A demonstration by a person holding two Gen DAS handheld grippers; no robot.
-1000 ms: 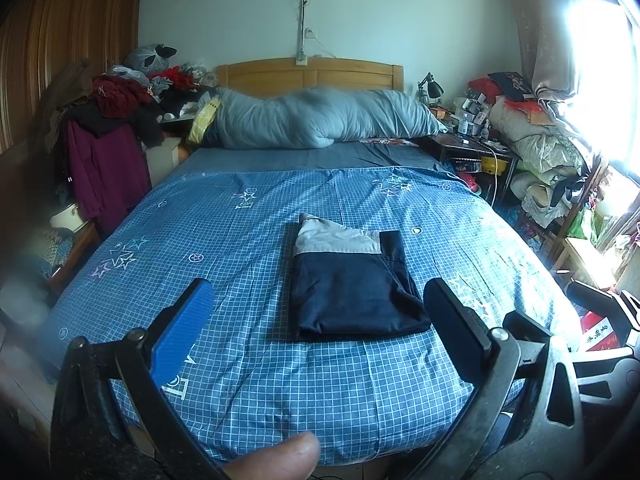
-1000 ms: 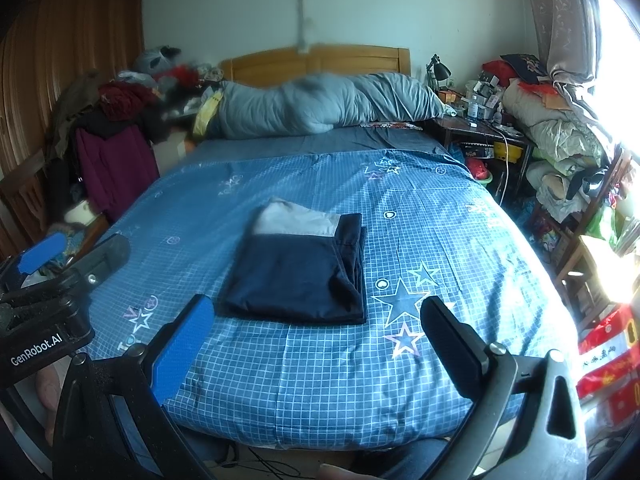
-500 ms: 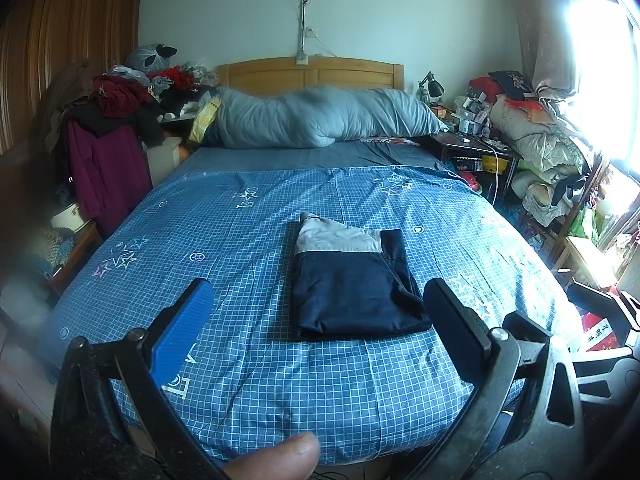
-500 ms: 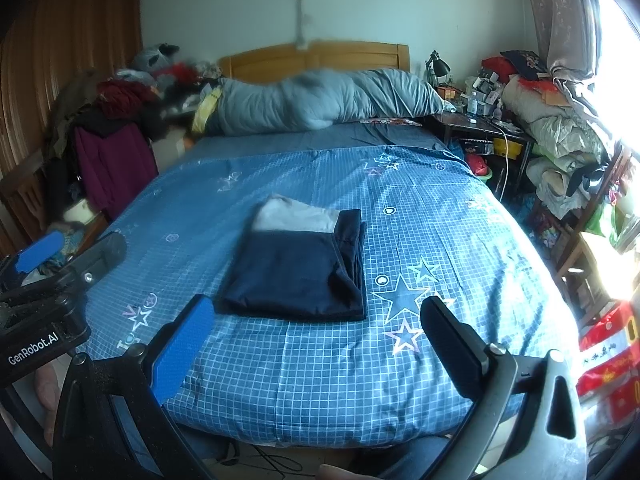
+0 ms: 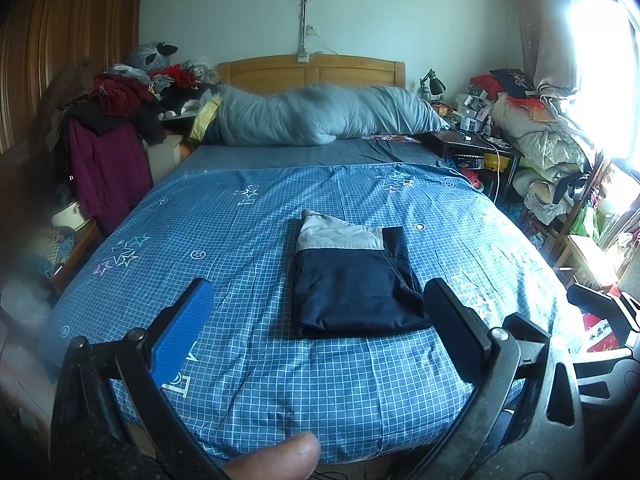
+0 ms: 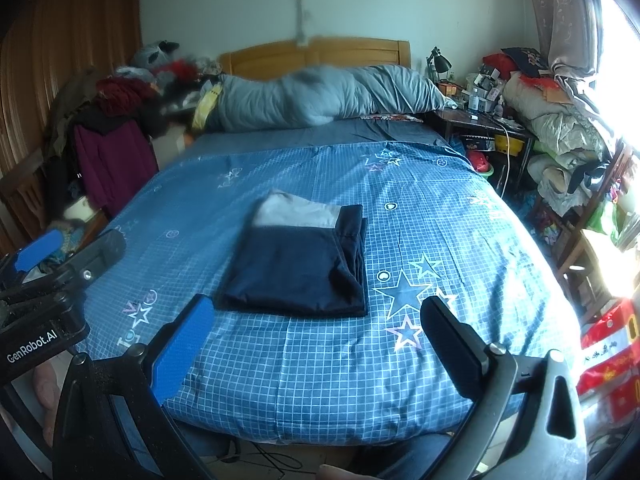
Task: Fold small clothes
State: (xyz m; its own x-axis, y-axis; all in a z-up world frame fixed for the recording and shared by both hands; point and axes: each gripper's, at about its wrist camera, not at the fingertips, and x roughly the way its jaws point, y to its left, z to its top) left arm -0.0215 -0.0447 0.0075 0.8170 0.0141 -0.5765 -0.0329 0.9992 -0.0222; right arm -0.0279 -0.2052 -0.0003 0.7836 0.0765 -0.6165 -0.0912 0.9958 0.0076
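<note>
A folded navy garment with a light grey band (image 5: 352, 280) lies flat on the blue checked bedspread (image 5: 248, 248), near the foot of the bed. It also shows in the right wrist view (image 6: 300, 264). My left gripper (image 5: 316, 320) is open and empty, held back over the bed's foot edge in front of the garment. My right gripper (image 6: 316, 332) is open and empty, also short of the garment. The left gripper's body (image 6: 52, 280) shows at the left of the right wrist view. The right gripper's body (image 5: 600, 312) shows at the right edge of the left wrist view.
A grey rolled duvet (image 5: 320, 116) lies by the wooden headboard (image 5: 312, 72). Clothes are piled at the left (image 5: 116, 120) by a wardrobe (image 5: 60, 60). A cluttered nightstand (image 5: 472, 136) and heaped bedding (image 5: 540, 140) stand at the right under a bright window.
The right gripper has drifted slightly, so the garment sits a little higher in its view. The left gripper and the garment have not visibly moved.
</note>
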